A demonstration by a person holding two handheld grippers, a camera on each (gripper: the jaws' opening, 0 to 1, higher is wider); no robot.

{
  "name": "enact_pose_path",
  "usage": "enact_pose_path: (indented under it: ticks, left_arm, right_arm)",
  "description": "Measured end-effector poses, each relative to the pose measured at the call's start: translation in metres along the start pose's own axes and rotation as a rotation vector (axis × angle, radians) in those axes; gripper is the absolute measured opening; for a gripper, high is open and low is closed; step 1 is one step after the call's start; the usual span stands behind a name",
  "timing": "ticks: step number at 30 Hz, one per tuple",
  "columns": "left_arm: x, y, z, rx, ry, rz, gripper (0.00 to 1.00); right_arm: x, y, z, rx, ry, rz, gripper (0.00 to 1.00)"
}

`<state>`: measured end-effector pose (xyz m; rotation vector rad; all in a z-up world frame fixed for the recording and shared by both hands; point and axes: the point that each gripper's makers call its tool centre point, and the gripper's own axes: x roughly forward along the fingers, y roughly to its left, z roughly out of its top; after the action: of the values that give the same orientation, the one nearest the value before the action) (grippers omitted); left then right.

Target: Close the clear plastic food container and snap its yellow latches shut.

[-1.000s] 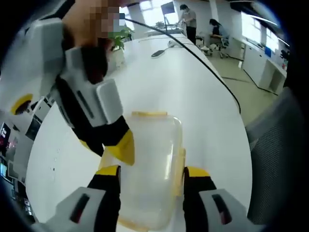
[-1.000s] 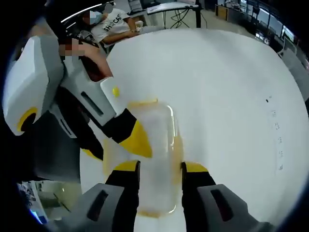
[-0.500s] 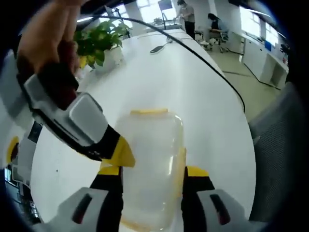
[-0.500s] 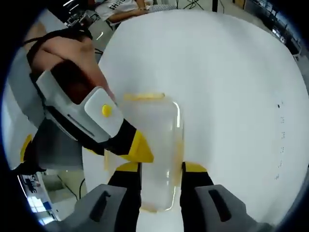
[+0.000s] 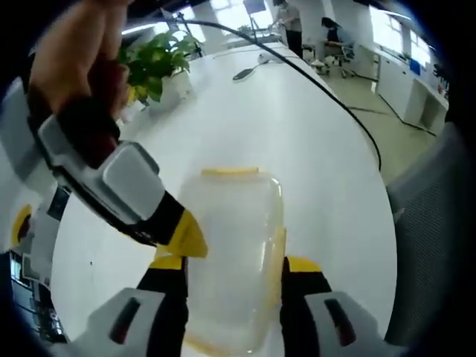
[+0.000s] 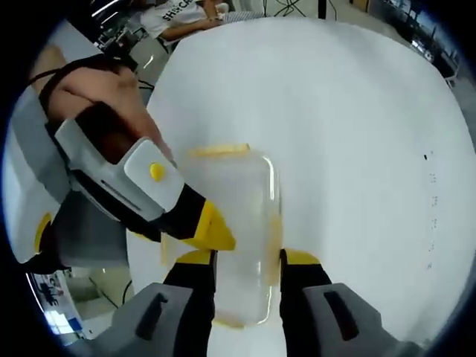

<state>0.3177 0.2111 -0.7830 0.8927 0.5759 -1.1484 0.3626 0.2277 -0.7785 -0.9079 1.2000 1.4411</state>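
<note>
A clear plastic food container (image 5: pixel 234 245) with yellow latches lies between the yellow-tipped jaws of my left gripper (image 5: pixel 235 264), which press its two sides. One latch (image 5: pixel 230 172) runs along its far edge and another (image 5: pixel 279 253) along its right side. My right gripper (image 5: pixel 182 234) comes in from the upper left, held by a hand (image 5: pixel 78 52), with a yellow tip on the container's left edge. In the right gripper view the container (image 6: pixel 238 216) sits between the jaws of my right gripper (image 6: pixel 245 259), and my left gripper (image 6: pixel 210 227) touches its left side.
The white table (image 5: pixel 312 149) stretches far ahead, with a potted plant (image 5: pixel 152 63) at the back left and a black cable (image 5: pixel 335 97) curving along its right side. A grey chair back (image 5: pixel 431 245) stands at the right. A seated person (image 6: pixel 186 15) is beyond the table.
Over the last second both views shifted with the hands, and the other gripper rolled in each view. The container has kept its place between the jaws. In the last half second almost nothing moved.
</note>
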Motion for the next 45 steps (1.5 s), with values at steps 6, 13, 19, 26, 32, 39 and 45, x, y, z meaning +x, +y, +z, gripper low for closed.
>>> enact_pose_path:
  ticks: [6,13,19,26,32,39,45]
  left_arm:
    - [-0.001,-0.001,-0.001,0.014,-0.011,0.035,0.45]
    - [-0.004,0.001,-0.002,0.02,-0.011,0.015,0.46]
    - [-0.005,-0.003,-0.002,0.034,-0.008,-0.015,0.5]
    - [-0.008,-0.001,0.003,-0.081,-0.071,-0.03,0.49]
    - [-0.026,0.014,0.007,-0.173,-0.229,0.048,0.5]
    - [-0.041,0.023,0.002,-0.361,-0.372,0.102,0.57]
    - [-0.045,0.031,0.002,-0.446,-0.444,0.124,0.63]
  right_arm:
    - [0.0,0.0,-0.002,0.004,-0.02,-0.011,0.31]
    - [-0.003,0.002,-0.001,-0.018,-0.072,-0.096,0.3]
    - [-0.004,0.001,-0.001,0.002,-0.131,-0.161,0.3]
    - [-0.011,-0.004,0.001,0.03,-0.285,-0.297,0.34]
    - [-0.022,0.013,0.002,0.092,-0.573,-0.363,0.34]
    - [-0.034,0.029,-0.004,0.228,-0.818,-0.441,0.42]
    - [-0.048,0.03,-0.006,0.328,-0.919,-0.498,0.51]
